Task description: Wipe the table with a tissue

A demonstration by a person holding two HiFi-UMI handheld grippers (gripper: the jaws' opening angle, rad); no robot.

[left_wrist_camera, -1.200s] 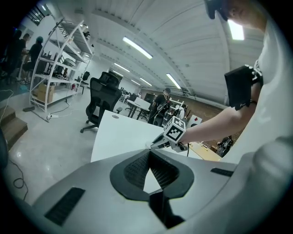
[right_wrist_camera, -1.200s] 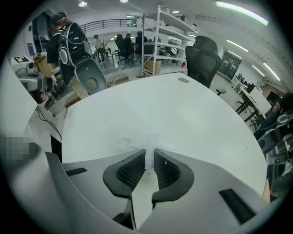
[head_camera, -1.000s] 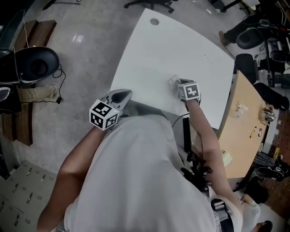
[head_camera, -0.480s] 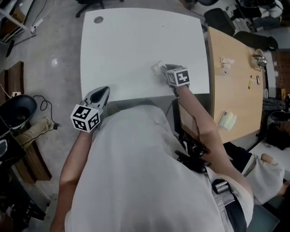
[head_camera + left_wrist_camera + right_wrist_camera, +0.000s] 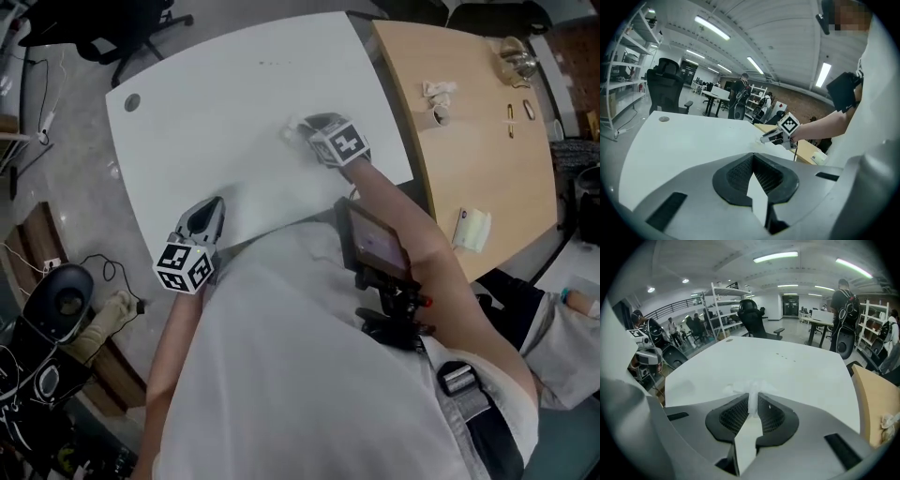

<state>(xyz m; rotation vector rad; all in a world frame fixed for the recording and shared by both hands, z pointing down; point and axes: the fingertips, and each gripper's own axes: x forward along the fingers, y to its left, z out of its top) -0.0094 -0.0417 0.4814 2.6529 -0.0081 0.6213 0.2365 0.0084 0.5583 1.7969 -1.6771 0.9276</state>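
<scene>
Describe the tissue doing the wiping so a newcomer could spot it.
Start at the white table; toward its side nearest the wooden table, the right tool pinches a crumpled white tissue. Unlike the white scraps lying loose on the wood, it is clamped between jaws.

most of the white counter (image 5: 234, 103) is open surface, so there's plenty of room to sweep toward the far edge and off to the left; only thing out there is a small round cap (image 5: 131, 102) near the far-left corner; right gripper (image 5: 305, 127) with its tissue (image 5: 289, 129) sits right of the middle; left gripper (image 5: 214, 202) hangs at the near edge; going right you run out at a wooden counter (image 5: 469, 141) just beside, small clutter on it; an office chair (image 5: 112, 33) stands off the far-left corner
</scene>
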